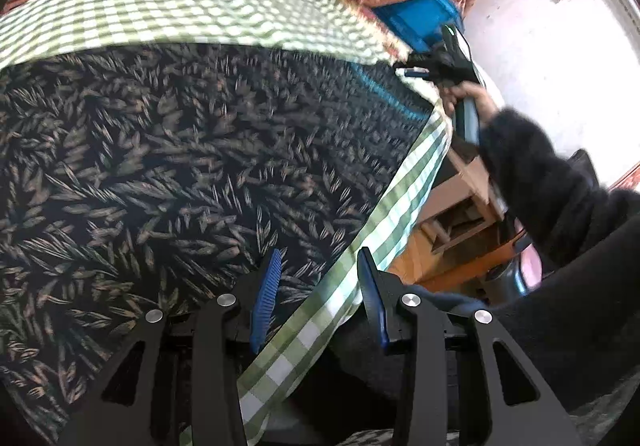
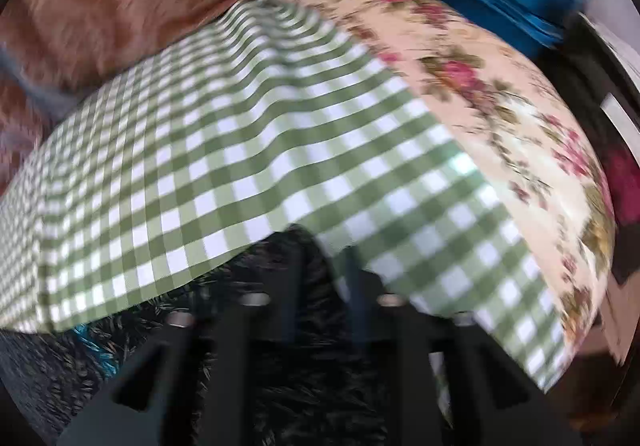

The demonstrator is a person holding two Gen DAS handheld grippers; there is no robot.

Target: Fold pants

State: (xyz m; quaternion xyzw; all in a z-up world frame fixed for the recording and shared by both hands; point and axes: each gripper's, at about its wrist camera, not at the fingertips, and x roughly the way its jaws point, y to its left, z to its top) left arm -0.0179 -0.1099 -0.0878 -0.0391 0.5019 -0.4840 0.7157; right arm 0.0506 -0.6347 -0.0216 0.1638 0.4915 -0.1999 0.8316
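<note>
Grasp step: left hand-held gripper (image 1: 318, 298) gapes at the pants (image 1: 168, 166) edge; right hand-held gripper (image 1: 416, 71) unclear (blurred); next, pinch

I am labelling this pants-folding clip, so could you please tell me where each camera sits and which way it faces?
Left wrist: sits on the left hand-held gripper, open, facing across the dark leaf-print pants on the green checked cloth; the right hand-held gripper and the person's right hand show far right.
Right wrist: sits on the right hand-held gripper, facing over the checked cloth; blurred, its black frame over the pants.
Shared: pants, cloth, blue bin.
</note>
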